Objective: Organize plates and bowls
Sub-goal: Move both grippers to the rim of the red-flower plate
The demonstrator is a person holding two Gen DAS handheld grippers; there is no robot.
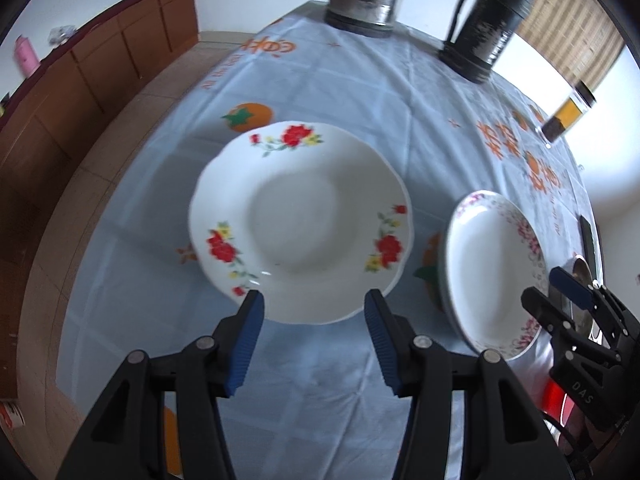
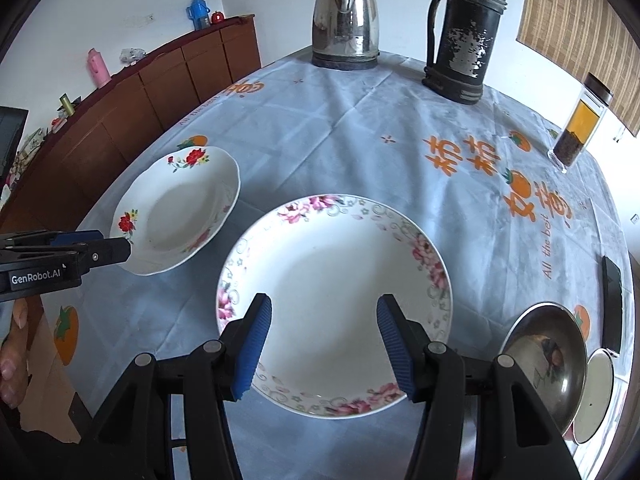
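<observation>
A white deep plate with red flowers (image 1: pixel 300 220) lies on the blue tablecloth, straight ahead of my open, empty left gripper (image 1: pixel 314 300), whose tips hover at its near rim. It also shows at the left in the right wrist view (image 2: pixel 176 210). A white plate with pink flowers (image 2: pixel 336 304) lies under my open, empty right gripper (image 2: pixel 324 308), whose tips are above its near half. The same plate (image 1: pixel 492 272) shows at the right in the left wrist view, next to the right gripper (image 1: pixel 560 292). The left gripper (image 2: pixel 100 246) shows at the left edge of the right wrist view.
A steel kettle (image 2: pixel 346 20), a dark thermos (image 2: pixel 464 36) and a tea jar (image 2: pixel 580 124) stand at the table's far side. A steel bowl (image 2: pixel 548 356), a round lid (image 2: pixel 596 392) and a black phone (image 2: pixel 612 304) lie at the right. A wooden sideboard (image 2: pixel 140 92) runs along the left wall.
</observation>
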